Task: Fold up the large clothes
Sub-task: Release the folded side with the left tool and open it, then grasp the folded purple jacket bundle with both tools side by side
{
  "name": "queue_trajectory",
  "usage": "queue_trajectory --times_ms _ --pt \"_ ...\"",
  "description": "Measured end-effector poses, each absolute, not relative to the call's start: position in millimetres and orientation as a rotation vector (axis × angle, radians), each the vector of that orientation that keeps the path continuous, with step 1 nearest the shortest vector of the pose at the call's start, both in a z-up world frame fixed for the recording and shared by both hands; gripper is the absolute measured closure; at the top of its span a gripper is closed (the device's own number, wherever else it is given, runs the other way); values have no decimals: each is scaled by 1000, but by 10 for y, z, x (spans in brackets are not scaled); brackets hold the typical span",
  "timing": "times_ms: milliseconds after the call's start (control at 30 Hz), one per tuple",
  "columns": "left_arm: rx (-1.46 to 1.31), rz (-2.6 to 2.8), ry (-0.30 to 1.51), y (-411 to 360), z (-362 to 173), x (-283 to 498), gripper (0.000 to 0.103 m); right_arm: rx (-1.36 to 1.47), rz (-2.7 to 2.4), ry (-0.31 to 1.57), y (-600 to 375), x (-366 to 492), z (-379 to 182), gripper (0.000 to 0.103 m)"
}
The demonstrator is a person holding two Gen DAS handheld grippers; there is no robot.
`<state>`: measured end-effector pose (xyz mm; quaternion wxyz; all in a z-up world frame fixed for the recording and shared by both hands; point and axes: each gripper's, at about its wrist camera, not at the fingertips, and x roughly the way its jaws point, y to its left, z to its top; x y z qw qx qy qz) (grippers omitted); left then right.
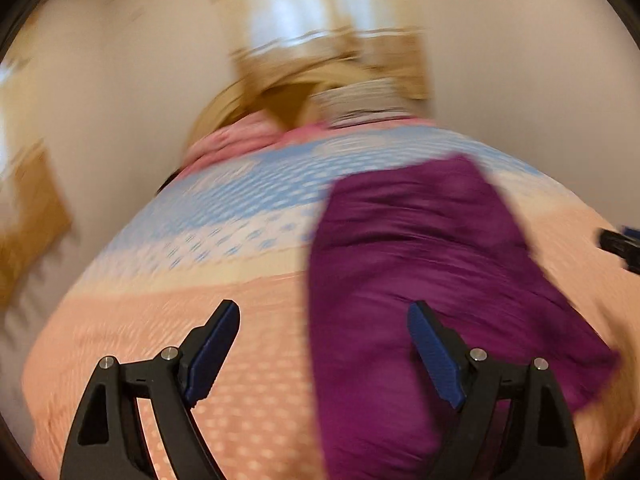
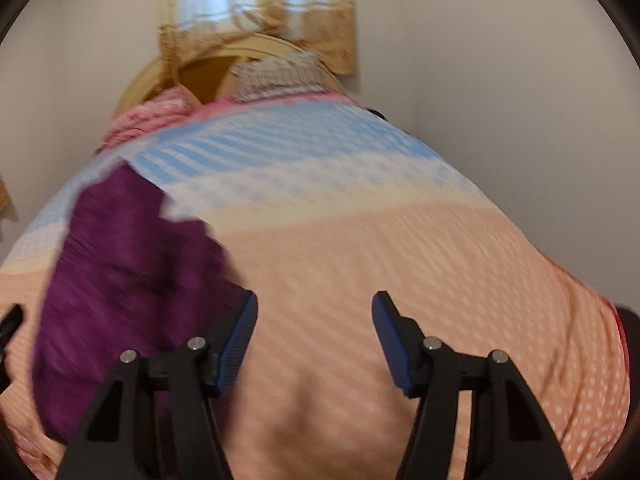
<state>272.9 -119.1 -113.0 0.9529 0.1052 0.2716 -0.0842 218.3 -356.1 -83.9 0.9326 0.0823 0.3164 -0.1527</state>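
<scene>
The left gripper (image 1: 324, 328) hangs above a bed with its blue-padded fingers (image 1: 212, 354) spread wide and nothing between them. A purple garment (image 1: 420, 280) lies on the bedspread (image 1: 180, 312), which is peach with pale dots nearby and blue and white farther off. The right-hand finger sits over the garment. A pink pillow (image 1: 236, 138) lies at the headboard (image 1: 280, 84), below a curtained window (image 1: 316, 12). The picture is blurred.

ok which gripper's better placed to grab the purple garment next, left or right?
Left, probably. The left gripper is open with the purple garment running under its right-hand finger. The right gripper is open too, but faces bare bedspread; the garment lies off to its left.
</scene>
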Motion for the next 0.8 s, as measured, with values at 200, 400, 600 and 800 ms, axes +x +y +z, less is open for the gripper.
queue_trajectory --times_ms 200,400,600,800 --pt "-7 -42 637 -766 -1169 3381 17 159 -202 629 -2856 2757 -520 41" --pt "-48 -55 637 -857 -1148 3713 17 190 -195 651 -2594 3308 -771 54" --pt "-28 -93 681 -1182 -1314 4020 17 230 -272 718 -2865 3287 -1259 58" --pt "67 -148 690 -1669 -1565 3998 17 273 -301 727 -3137 3164 -1521 58"
